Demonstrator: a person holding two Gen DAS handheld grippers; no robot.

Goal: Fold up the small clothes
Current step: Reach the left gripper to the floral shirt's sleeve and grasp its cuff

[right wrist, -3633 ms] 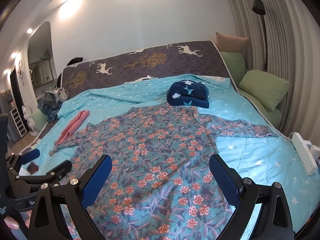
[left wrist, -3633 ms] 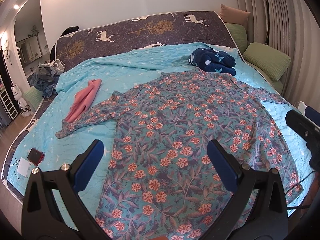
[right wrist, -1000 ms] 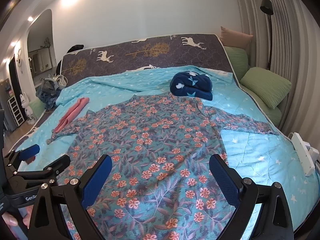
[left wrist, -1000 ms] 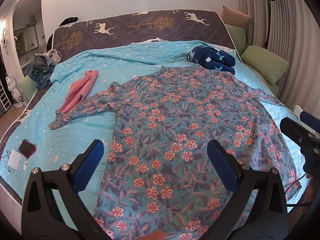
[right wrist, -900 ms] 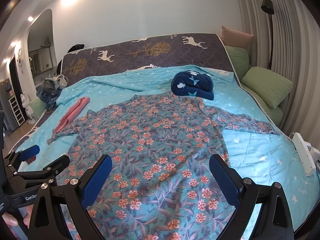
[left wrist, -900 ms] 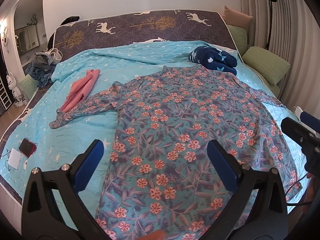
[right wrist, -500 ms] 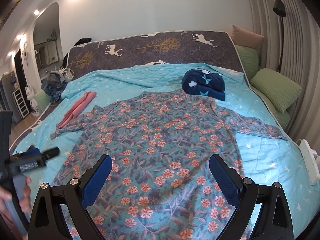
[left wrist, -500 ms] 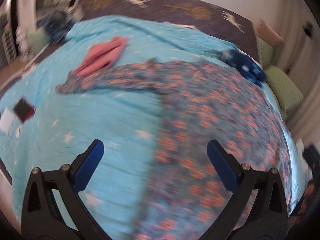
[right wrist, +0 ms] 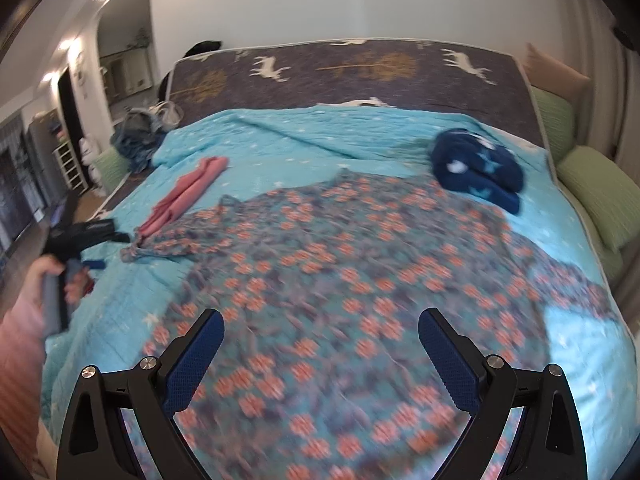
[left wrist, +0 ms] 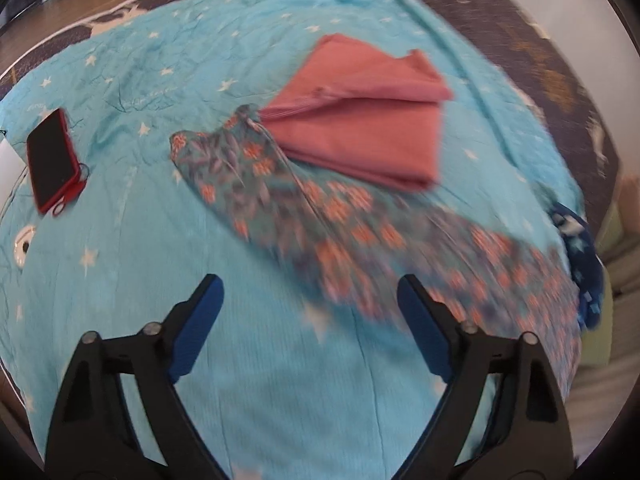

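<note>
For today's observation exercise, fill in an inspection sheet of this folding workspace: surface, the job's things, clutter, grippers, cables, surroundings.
Surface: bed with a turquoise star blanket, wrinkled.
Job's things: floral shirt spread flat, sleeve end lying against a folded pink garment; a folded navy garment sits beyond the shirt's collar.
Clutter: red phone and a small white round item near the blanket's edge.
Grippers: left hand-held gripper above bare blanket beside the sleeve, jaws closing, nothing between them; right hand-held gripper open over the shirt's body, empty.
Cables: a thin wire by the phone, too blurred to trace.
Surroundings: deer-patterned upright mattress, green pillows, a heap of clothes.
</note>
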